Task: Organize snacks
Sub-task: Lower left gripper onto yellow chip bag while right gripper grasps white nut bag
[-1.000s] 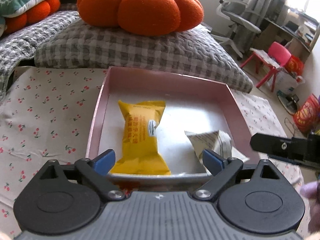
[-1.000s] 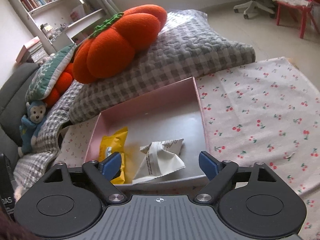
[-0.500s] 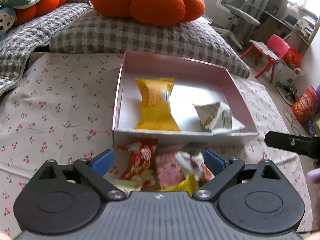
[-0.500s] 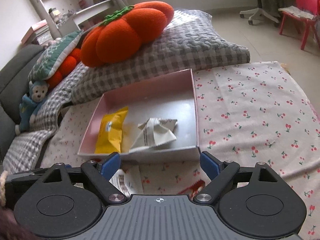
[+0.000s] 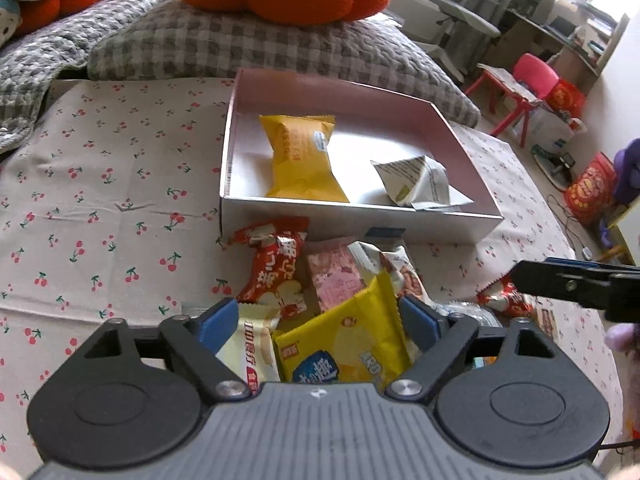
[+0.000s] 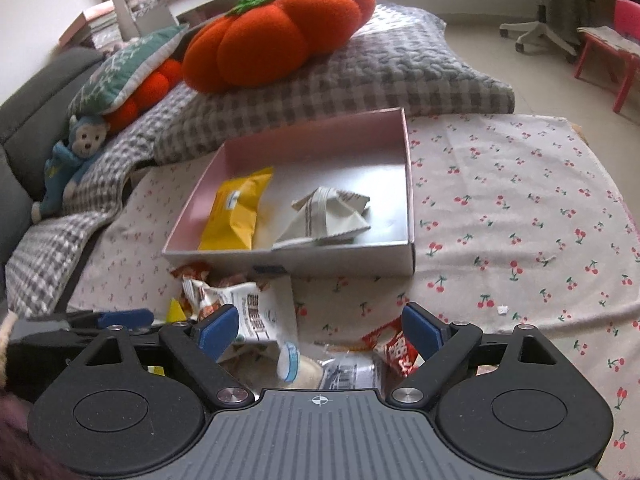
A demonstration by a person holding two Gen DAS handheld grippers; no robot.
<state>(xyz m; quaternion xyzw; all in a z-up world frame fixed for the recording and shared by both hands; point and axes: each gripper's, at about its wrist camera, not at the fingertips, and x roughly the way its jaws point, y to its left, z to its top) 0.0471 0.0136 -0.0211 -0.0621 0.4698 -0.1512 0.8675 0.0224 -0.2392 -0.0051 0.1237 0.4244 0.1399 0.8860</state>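
Underfoot, a white cherry-print cloth [image 6: 520, 208] bears a shallow pink cardboard box [image 5: 460, 136] below grey checked cushions [image 6: 360, 76], loose snack packets [image 5: 332, 292] heaped before it between both grippers' parted jaws, the left's just narrowing.

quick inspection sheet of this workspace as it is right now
surface: cream cloth with red cherry print, lying flat.
job's things: pink-walled cardboard box holds a yellow snack packet and a white folded pouch; loose snack pile lies in front of the box, outside it.
clutter: small white scrap on the cloth.
grippers: left gripper over the pile, jaws just closing around a yellow wrapper, pads not pressing; right gripper open, empty.
cables: dark cords on the floor.
surroundings: orange pumpkin cushion, grey checked quilt, office chair, red stool.
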